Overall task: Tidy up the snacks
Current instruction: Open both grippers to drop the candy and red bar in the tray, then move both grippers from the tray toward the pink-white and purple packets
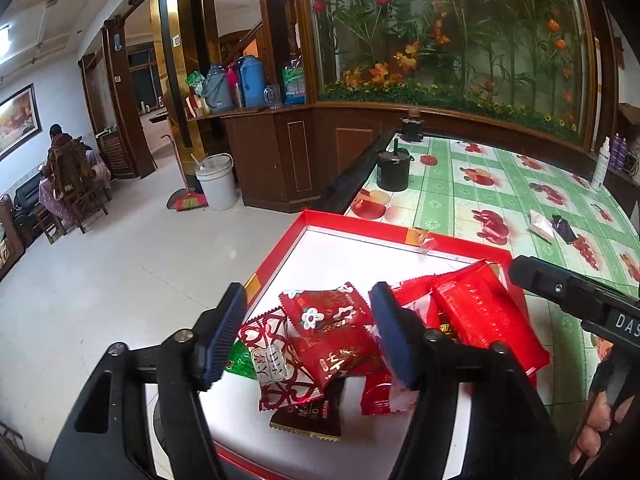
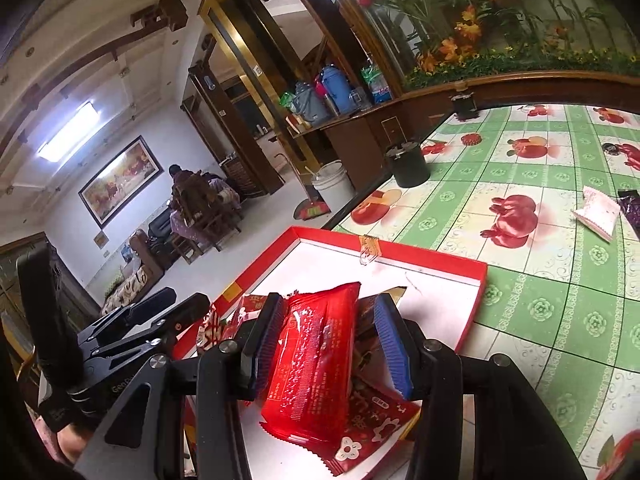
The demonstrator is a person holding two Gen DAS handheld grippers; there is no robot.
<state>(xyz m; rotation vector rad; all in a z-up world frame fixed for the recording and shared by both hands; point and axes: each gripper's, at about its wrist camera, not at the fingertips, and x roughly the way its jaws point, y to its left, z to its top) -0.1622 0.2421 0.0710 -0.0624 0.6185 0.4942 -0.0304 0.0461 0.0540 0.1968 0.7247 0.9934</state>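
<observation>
Your left gripper point(image 1: 308, 334) stands spread above the flower-printed red snack packets point(image 1: 326, 312) in the shallow red-rimmed white box point(image 1: 360, 232). Your right gripper point(image 2: 326, 342) pinches a glossy red packet point(image 2: 312, 364), its small print unreadable.

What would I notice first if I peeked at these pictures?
Probably the shiny red snack packets piled in the shallow red box at the table's corner. One big red packet sits between the right gripper's blue pads. Behind the green fruit-patterned tablecloth stands a wall of bright red and orange flowers.
</observation>
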